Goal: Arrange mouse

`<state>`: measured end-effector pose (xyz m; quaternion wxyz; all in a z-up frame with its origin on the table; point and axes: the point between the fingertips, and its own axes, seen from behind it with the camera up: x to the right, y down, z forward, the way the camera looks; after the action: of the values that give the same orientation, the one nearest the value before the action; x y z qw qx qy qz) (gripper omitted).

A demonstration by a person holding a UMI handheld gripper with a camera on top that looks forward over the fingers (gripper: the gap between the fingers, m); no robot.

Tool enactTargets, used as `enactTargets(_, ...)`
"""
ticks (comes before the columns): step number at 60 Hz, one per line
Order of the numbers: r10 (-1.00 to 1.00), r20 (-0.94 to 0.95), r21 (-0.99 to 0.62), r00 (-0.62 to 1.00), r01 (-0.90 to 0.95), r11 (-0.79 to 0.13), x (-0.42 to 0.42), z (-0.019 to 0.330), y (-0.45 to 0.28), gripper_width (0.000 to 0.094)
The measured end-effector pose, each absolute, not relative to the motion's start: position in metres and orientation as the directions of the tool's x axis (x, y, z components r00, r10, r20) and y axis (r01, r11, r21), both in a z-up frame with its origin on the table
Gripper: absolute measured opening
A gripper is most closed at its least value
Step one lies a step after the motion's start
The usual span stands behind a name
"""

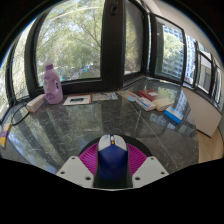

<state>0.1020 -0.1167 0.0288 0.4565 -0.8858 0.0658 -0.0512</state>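
Note:
A blue and white computer mouse (111, 158) sits between my two fingers, its white nose pointing ahead. My gripper (111, 162) is shut on the mouse, with the pink pads (91, 157) pressed against both of its sides. The mouse is held above a dark glossy table (70, 125); its underside is hidden.
A pink plush toy (52, 82) stands at the far left by the window. Papers (76, 99) and a wooden block (36, 102) lie near it. Books and boxes (152, 98) and a blue item (174, 116) lie at the right.

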Motion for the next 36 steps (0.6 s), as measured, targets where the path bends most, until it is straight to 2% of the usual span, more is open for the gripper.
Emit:
enactTargets(6,-0.148,0.034,-0.771,0.988,-0.068,-0.634,0.114,-0.011,-0.122,0.0441)
enactTargets(12,-0.132,0.009,-0.765,0.991,-0.079,-0.64,0.113,-0.012,-0.124,0.0538)
enactTargets(14,-0.124,0.029,-0.769,0.992,-0.057,-0.637,0.114,-0.008,-0.127,0.0621)
enactTargets(17,-0.109,0.051,-0.775,0.993,-0.029,-0.631,0.112,0.002,-0.132,0.0849)
enactTargets(18,-0.104,0.055,-0.779,0.993,-0.022,-0.626,0.111,0.006,-0.133,0.0868)
enactTargets(20,-0.098,0.06,-0.789,0.993,-0.013,-0.614,0.109,0.016,-0.136,0.083)
enactTargets(24,-0.094,0.065,-0.802,0.993,-0.004,-0.597,0.106,0.035,-0.141,0.0863)
enactTargets(36,-0.1,0.079,-0.848,0.992,0.014,-0.53,0.086,0.103,-0.185,0.0855)
